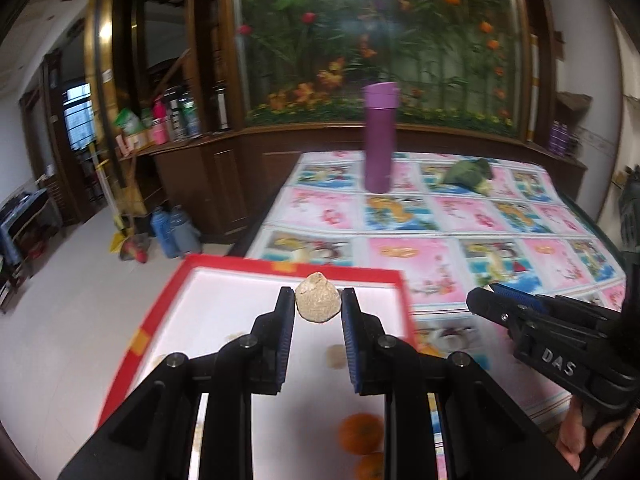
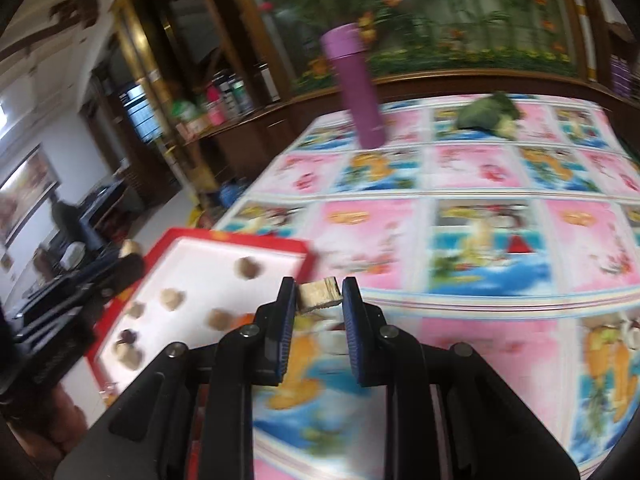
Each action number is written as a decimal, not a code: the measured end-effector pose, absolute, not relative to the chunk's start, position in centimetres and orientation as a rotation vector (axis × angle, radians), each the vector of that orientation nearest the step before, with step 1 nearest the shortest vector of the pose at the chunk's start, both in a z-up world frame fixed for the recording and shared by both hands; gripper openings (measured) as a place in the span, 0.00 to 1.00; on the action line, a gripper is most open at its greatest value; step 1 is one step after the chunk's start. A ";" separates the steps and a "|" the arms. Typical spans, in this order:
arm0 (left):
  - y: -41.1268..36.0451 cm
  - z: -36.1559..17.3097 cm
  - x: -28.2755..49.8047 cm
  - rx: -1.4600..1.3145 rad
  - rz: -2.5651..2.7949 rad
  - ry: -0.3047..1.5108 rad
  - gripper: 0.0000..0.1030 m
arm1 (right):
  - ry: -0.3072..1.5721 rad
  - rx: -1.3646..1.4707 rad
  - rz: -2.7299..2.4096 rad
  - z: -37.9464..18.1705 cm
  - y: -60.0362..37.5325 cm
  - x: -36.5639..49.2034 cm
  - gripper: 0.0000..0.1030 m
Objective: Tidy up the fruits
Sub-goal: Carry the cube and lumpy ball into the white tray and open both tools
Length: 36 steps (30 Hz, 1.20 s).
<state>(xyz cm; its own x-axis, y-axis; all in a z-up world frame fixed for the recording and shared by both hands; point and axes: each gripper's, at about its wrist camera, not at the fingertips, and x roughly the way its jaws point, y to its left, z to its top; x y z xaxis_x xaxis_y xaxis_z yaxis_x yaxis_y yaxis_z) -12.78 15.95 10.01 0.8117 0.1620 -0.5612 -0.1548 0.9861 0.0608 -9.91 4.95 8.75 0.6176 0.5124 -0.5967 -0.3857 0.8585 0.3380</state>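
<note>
I am looking down over a table (image 1: 500, 216) covered with a pink-and-blue cartoon-print cloth. At its near left corner a red box (image 1: 132, 344) with a white floor is sitting, partly overhanging the edge. Farther back, near the far edge, a purple flask (image 1: 379, 136) is standing upright, and a green leafy vegetable (image 1: 468, 174) is lying to its right. Beyond the table a dark wooden cabinet (image 1: 224, 184) is running along the wall under a flower mural (image 1: 380, 40), with bottles on its left shelf.

My left view is showing two oranges (image 1: 360, 432) on the box floor near me, which the right view is hiding behind its own fingers. My right view, blurred, is showing several brownish fruits (image 2: 172, 299) scattered over the box floor.

I am holding the left gripper (image 1: 318, 304) tilted downward over the box, its pads clamped on a rough tan round fruit (image 1: 318, 300). I am holding the right gripper (image 2: 319, 296) tilted downward over the cloth just right of the box, clenched on a pale blocky fruit piece (image 2: 319, 294). In the left view a hand (image 1: 576, 436) is gripping its handle at the lower right.
</note>
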 end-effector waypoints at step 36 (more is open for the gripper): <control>22.4 6.2 -13.7 -0.066 0.256 0.674 0.22 | 0.857 0.092 0.629 5.8 13.5 -11.3 0.25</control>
